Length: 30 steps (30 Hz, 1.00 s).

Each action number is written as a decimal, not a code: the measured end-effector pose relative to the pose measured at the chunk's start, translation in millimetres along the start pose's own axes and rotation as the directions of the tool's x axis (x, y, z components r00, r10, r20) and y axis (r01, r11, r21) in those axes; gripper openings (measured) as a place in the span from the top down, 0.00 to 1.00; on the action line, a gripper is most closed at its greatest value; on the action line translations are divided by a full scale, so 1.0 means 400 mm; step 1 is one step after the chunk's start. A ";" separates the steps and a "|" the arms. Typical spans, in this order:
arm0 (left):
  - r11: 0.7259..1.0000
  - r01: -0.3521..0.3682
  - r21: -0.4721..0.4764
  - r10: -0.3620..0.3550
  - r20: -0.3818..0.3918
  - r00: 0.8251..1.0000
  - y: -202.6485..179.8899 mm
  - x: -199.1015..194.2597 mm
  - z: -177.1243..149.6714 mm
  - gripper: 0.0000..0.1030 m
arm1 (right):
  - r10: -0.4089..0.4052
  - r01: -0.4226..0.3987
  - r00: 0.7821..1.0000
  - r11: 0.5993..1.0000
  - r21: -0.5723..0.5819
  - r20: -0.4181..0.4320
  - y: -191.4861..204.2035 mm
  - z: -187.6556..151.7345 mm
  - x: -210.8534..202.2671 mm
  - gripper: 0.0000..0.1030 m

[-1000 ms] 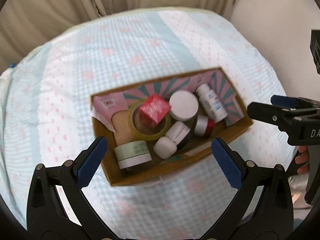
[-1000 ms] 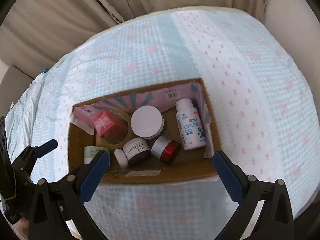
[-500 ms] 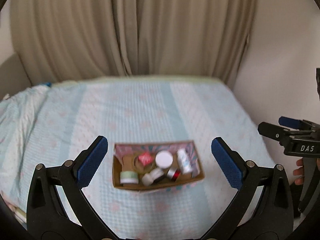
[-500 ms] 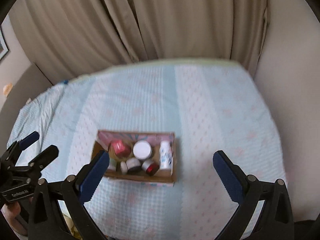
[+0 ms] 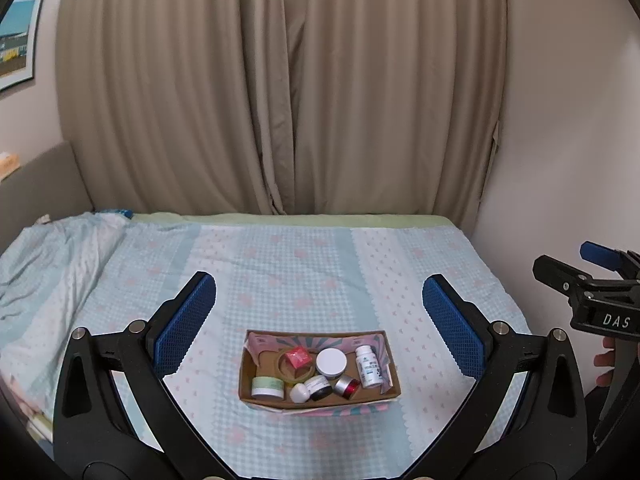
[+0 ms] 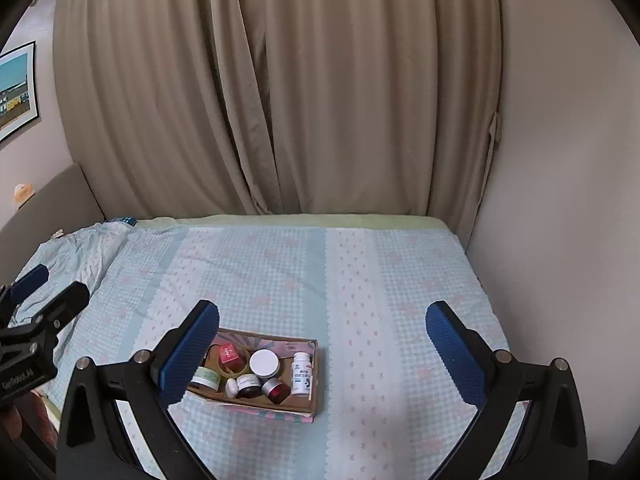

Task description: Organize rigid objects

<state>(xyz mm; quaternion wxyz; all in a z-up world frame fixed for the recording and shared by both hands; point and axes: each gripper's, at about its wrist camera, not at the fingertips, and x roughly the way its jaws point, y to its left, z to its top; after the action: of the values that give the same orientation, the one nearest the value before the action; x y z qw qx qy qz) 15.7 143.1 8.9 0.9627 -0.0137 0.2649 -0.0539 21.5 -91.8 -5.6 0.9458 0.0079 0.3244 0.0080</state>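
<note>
A shallow cardboard box [image 5: 320, 402] [image 6: 316, 376] lies on the bed near its front edge. Inside are several items: a white bottle [image 5: 369, 366] [image 6: 301, 373], a white-lidded jar [image 5: 331, 361] [image 6: 264, 362], a red box [image 5: 299, 357] [image 6: 229, 352] on a tape roll [image 5: 289, 376], a green-banded jar [image 5: 268, 386] [image 6: 206, 377], a red jar [image 5: 347, 386] [image 6: 277, 390]. My left gripper [image 5: 320, 324] is open and empty, held well back above the box. My right gripper [image 6: 322, 338] is open and empty too, with the box low between its fingers toward the left one.
The bed carries a light blue checked sheet [image 5: 304, 272] [image 6: 360, 280]. Beige curtains [image 5: 280, 92] hang behind it and a white wall [image 6: 560, 160] borders its right side. A grey headboard [image 6: 60, 192] stands at left. The other gripper shows at each view's edge.
Both grippers have pulled far back and up from close over the box, which now looks small on the bed. The items in the box have not moved.
</note>
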 end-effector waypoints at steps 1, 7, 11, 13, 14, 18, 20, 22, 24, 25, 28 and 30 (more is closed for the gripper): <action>1.000 0.006 -0.004 -0.006 0.003 1.000 -0.002 -0.002 0.001 0.00 | -0.004 0.004 1.000 1.000 0.002 0.004 -0.003 -0.001 0.000 0.00; 1.000 0.008 0.012 -0.009 0.006 1.000 -0.013 -0.010 -0.002 0.00 | -0.030 0.030 0.999 0.999 0.014 0.020 -0.021 -0.003 -0.013 0.00; 1.000 0.004 0.021 -0.004 0.004 1.000 -0.019 -0.016 -0.005 0.00 | -0.043 0.043 0.999 0.999 0.010 0.026 -0.020 -0.009 -0.016 0.00; 1.000 0.000 0.024 0.000 0.002 1.000 -0.020 -0.014 -0.004 0.00 | -0.039 0.039 0.999 0.999 0.011 0.025 -0.020 -0.009 -0.018 0.00; 1.000 -0.002 0.023 0.002 0.003 1.000 -0.019 -0.016 -0.005 0.00 | -0.038 0.038 0.999 0.999 0.010 0.027 -0.017 -0.009 -0.019 0.00; 1.000 -0.007 0.019 0.007 0.002 1.000 -0.014 -0.017 -0.007 0.00 | -0.035 0.035 0.999 0.999 0.010 0.029 -0.014 -0.014 -0.016 0.00; 1.000 -0.010 0.021 0.010 0.000 1.000 -0.014 -0.018 -0.009 0.00 | -0.034 0.033 0.999 0.999 0.010 0.030 -0.013 -0.014 -0.016 0.00; 1.000 -0.012 0.021 0.012 0.000 1.000 -0.018 -0.021 -0.007 0.00 | -0.033 0.033 0.999 0.999 0.010 0.030 -0.013 -0.014 -0.016 0.00; 1.000 -0.015 0.024 0.015 0.000 1.000 -0.019 -0.021 -0.009 0.00 | -0.032 0.032 0.999 0.999 0.011 0.029 -0.011 -0.012 -0.017 0.00; 1.000 -0.018 0.025 0.018 0.001 1.000 -0.020 -0.023 -0.008 0.00 | -0.032 0.032 0.999 0.999 0.009 0.029 -0.011 -0.012 -0.017 0.00; 1.000 -0.018 0.025 0.018 0.002 1.000 -0.018 -0.023 -0.008 0.00 | -0.032 0.032 0.999 0.999 0.009 0.028 -0.010 -0.010 -0.017 0.00; 1.000 -0.017 0.025 0.017 0.002 1.000 -0.017 -0.023 -0.008 0.00 | -0.032 0.032 0.999 0.999 0.008 0.027 -0.009 -0.009 -0.015 0.00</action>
<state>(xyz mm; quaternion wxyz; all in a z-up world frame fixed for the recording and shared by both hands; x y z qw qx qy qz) 5.5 137.6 11.2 0.9634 0.0006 0.2636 -0.0492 14.6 -95.4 -4.7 0.9501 0.0065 0.3119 -0.0084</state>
